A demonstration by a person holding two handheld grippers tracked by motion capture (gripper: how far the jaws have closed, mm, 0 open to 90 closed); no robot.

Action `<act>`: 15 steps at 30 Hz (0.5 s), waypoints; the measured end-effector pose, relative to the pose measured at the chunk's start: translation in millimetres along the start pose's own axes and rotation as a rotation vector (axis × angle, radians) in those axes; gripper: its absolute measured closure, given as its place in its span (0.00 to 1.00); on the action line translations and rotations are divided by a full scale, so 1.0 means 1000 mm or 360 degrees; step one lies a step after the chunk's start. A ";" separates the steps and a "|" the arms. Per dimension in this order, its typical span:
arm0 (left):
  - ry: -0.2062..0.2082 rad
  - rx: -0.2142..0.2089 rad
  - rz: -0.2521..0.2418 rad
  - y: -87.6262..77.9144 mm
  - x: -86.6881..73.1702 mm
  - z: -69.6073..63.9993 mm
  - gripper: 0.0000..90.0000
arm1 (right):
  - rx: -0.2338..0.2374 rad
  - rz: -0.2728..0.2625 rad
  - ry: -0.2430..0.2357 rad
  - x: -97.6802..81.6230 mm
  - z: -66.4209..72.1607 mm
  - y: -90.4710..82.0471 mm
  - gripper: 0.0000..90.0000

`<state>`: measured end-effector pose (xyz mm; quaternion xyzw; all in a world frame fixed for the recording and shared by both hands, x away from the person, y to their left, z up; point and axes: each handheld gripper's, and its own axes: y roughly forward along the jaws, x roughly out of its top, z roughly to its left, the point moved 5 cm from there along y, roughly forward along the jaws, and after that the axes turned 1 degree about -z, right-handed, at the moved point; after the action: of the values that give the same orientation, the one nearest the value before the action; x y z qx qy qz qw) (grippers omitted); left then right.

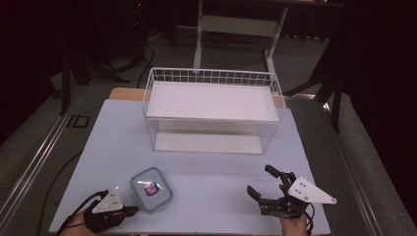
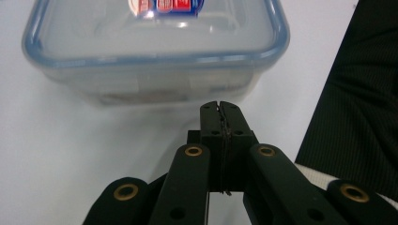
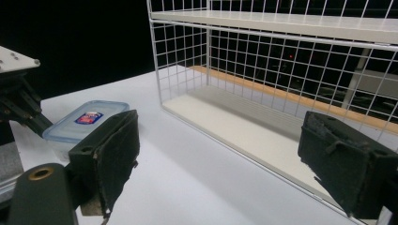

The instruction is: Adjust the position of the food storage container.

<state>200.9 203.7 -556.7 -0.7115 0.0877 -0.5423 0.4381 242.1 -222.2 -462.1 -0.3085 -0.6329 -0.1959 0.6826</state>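
my left gripper [image 2: 219, 107] is clamped shut on nothing, tips just short of the box [image 1: 151, 189] at the table's [image 1: 211, 172] near left. right gripper [image 1: 262, 183] gapes wide, empty.

The left gripper [image 1: 132, 211] sits low at the near left corner of the worktop [image 1: 211, 172], held in the person's left hand [image 1: 78, 223], whose wrist comes in from the bottom edge. Its fingers [image 2: 211, 123] are pressed flat together with nothing between them, tips pointing forward and a little right. The right gripper [image 1: 262, 181] is at the near right, held in the right hand [image 1: 294, 225], raised off the worktop and angled up toward the far left. Its fingers [image 3: 110, 159] stand wide apart and empty. Each gripper carries a grey three-cornered plate on top.
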 end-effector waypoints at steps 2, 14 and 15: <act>0.0005 0.0008 -0.0001 0.002 0.002 0.000 1.00 | 0.0003 -0.0002 0.0004 0.000 0.000 0.000 0.14; 0.0004 -0.0040 0.0031 0.034 0.030 -0.003 1.00 | 0.0040 -0.0001 -0.0010 0.003 0.002 0.000 0.14; 0.0018 -0.0040 0.0029 0.037 0.033 -0.004 1.00 | 0.0044 -0.0002 -0.0010 0.003 0.002 0.000 0.14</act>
<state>223.5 159.0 -560.5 -0.7131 0.1035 -0.5411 0.4335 241.1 -221.0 -459.2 -0.2992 -0.6380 -0.1866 0.6846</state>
